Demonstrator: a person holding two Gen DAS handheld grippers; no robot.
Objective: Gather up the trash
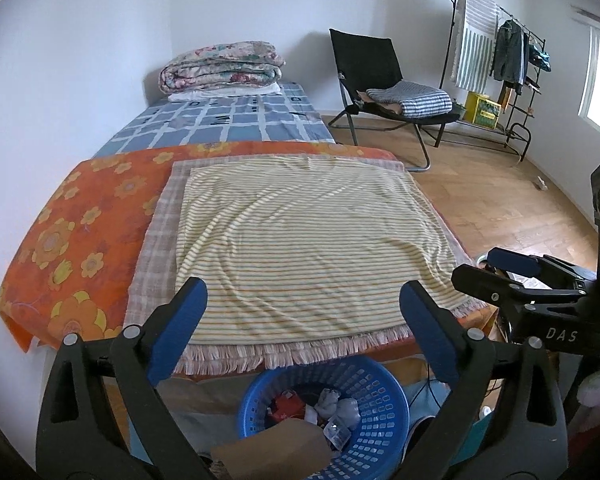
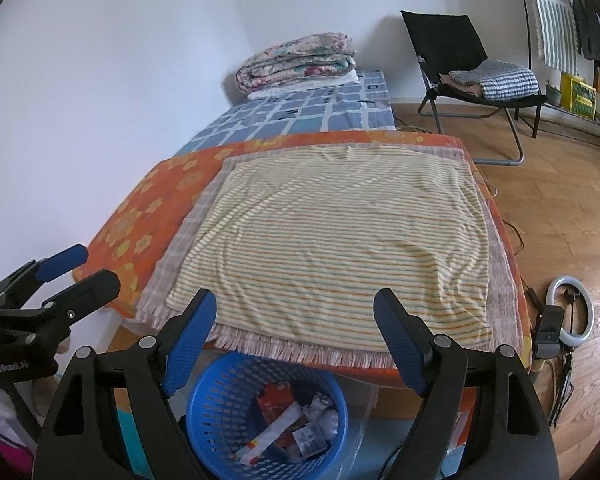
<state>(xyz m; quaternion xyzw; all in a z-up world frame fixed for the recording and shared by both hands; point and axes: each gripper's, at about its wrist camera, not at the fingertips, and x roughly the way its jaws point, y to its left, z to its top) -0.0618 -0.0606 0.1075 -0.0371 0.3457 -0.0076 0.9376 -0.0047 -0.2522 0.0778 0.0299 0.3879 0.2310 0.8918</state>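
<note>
Left gripper (image 1: 302,306): jaws stood wide, nothing between the blue pads (image 1: 180,328). Right gripper (image 2: 296,316): jaws also spread, a little less so, equally empty. Both pointed down and forward, side by side, above the near edge of the bed (image 1: 80,248).

Directly below the tongs sat the blue basket (image 1: 372,408), on the floor at the foot of the bed. It held the trash (image 1: 336,404): crumpled whitish wads, a red-and-white wrapper (image 2: 278,400), small printed packets, and a brown cardboard piece (image 1: 276,448) leaning over the rim.

Handling, judged: all of it looked light and soft or thin. Crumpled wads should compress under the pads and hold well if pinched across the bulk. Flat wrappers are probably slick, best taken at an edge or fold. The cardboard is stiffer; take by its free edge.

No loose trash could be made out on the striped cloth (image 1: 308,232), which lay flat over a fringed checked cloth (image 1: 156,232) and an orange flowered cover (image 1: 72,216). Task judged at or near its end. One small pale scrap (image 1: 542,184) lay on the wood floor (image 1: 480,200) far off by the wall; whether it is trash, could not tell.

Surroundings: folded quilt (image 1: 220,66) at the bed's far end, black chair (image 1: 380,80) with folded textiles, clothes rack (image 1: 500,52), ring light (image 2: 572,308) with cables on the floor to the right. Fringe hanging above the basket mouth might snag a descending jaw.
</note>
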